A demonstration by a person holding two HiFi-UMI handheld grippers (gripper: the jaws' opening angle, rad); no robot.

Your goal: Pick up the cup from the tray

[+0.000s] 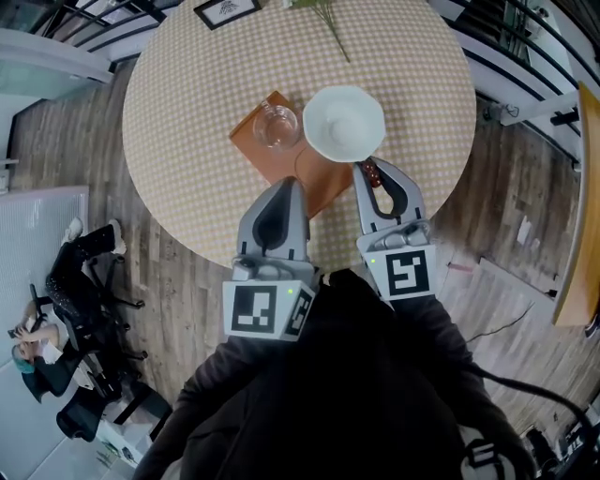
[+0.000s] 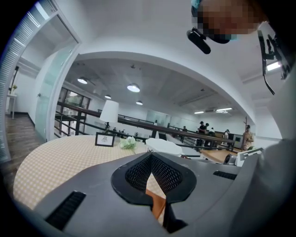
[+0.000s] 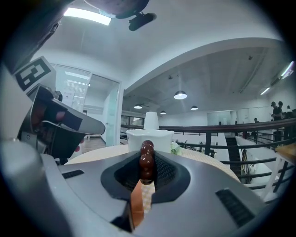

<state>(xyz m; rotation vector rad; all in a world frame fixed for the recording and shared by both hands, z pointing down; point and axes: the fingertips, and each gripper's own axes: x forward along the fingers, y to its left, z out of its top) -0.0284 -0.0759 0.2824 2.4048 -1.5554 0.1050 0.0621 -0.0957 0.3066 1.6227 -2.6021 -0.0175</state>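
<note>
Framed card (image 1: 227, 11) on tabletop (image 1: 187, 94): print too small to read.
Left tool (image 1: 292, 184), cube (image 1: 259, 311): square black-and-white marker, no letters.
Right tool (image 1: 362, 169), cube (image 1: 410, 274): likewise.

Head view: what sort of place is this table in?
Likely a café or lounge on an open upper floor: a round table with a checked cloth, a table lamp, a black railing behind, people standing beyond.

Bright ceiling lights (image 3: 180, 95), even exposure; fisheye edges darken, perhaps slightly soft.
</note>
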